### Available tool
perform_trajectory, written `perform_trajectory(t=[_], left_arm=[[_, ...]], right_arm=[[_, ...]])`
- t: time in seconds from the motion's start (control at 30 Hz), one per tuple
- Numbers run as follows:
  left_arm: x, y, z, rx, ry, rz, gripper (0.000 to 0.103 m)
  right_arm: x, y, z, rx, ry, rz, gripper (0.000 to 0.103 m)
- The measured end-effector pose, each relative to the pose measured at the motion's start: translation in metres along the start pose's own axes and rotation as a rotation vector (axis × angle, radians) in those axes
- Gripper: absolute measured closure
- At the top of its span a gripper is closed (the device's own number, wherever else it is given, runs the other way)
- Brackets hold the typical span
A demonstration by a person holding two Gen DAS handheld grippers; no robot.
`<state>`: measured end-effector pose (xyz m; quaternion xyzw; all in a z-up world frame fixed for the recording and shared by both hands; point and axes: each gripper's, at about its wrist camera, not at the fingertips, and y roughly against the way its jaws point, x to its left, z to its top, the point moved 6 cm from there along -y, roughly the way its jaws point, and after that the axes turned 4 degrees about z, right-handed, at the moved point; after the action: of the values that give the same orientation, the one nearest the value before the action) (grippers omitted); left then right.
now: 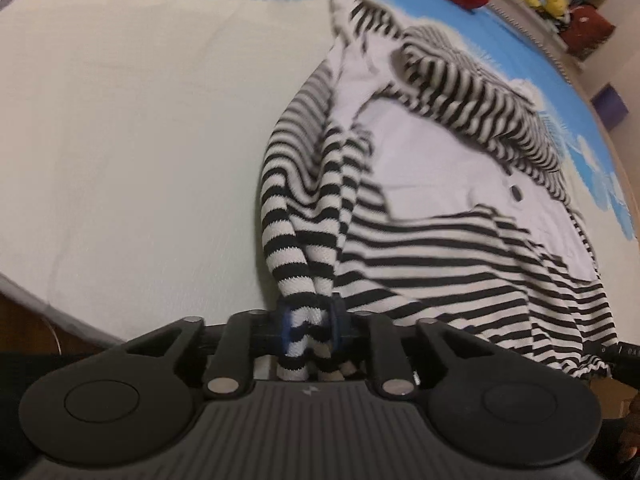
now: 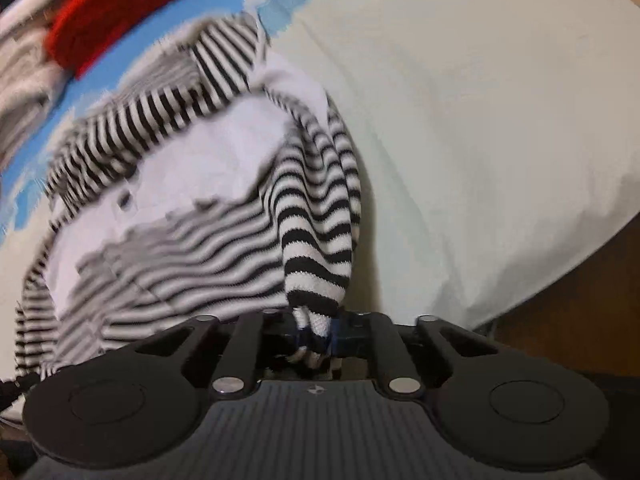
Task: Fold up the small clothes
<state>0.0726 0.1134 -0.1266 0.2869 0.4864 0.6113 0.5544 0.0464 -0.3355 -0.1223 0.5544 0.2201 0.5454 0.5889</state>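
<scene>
My left tongs (image 1: 310, 328) and right tongs (image 2: 316, 336) each pinch a bunched corner of the striped top (image 1: 420, 208) near the bed's (image 1: 132, 140) front edge, and an uneven pull could slip the knit free or skew the fold.

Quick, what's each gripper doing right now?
Left gripper: closed on a bunched edge of the striped sweater.
Right gripper: closed on another bunched edge of the striped sweater.

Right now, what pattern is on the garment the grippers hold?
Black-and-white horizontal stripes on the garment, with plain white panels; clearest in the left wrist view.
</scene>
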Motion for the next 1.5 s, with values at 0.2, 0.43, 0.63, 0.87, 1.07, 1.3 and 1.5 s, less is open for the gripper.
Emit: perform_trajectory(t=[0.2,0.43,0.63,0.87,1.07,1.3,1.5], left_arm=[[0.0,-0.004,-0.002,0.015,-0.003,-0.005,0.074],[-0.006,-0.005,-0.004,0.003,-0.046,0.008,0.079],[-0.014,0.008,-0.001,-0.077,-0.125,0.023,0.093],[-0.024,0.077,0.022,-0.263,-0.167,-0.059,0.094],[-0.017,0.152,0.03,-0.329,-0.171,-0.143,0.094],[-0.012,0.219,0.014,-0.313,-0.201,-0.218,0.094],[-0.015,0.183,0.059,-0.291,-0.167,-0.22,0.094]], right_arm=[[0.001,-0.004,-0.001,-0.002,0.019,-0.023,0.081],[0.003,-0.004,-0.003,-0.004,0.058,-0.022,0.089],[0.008,0.004,-0.001,-0.045,0.09,0.012,0.098],[0.024,0.057,0.017,-0.192,0.11,0.111,0.098],[0.045,0.119,0.019,-0.282,0.156,0.216,0.098],[0.055,0.194,-0.009,-0.333,0.193,0.332,0.099],[0.06,0.184,0.016,-0.302,0.158,0.346,0.099]])
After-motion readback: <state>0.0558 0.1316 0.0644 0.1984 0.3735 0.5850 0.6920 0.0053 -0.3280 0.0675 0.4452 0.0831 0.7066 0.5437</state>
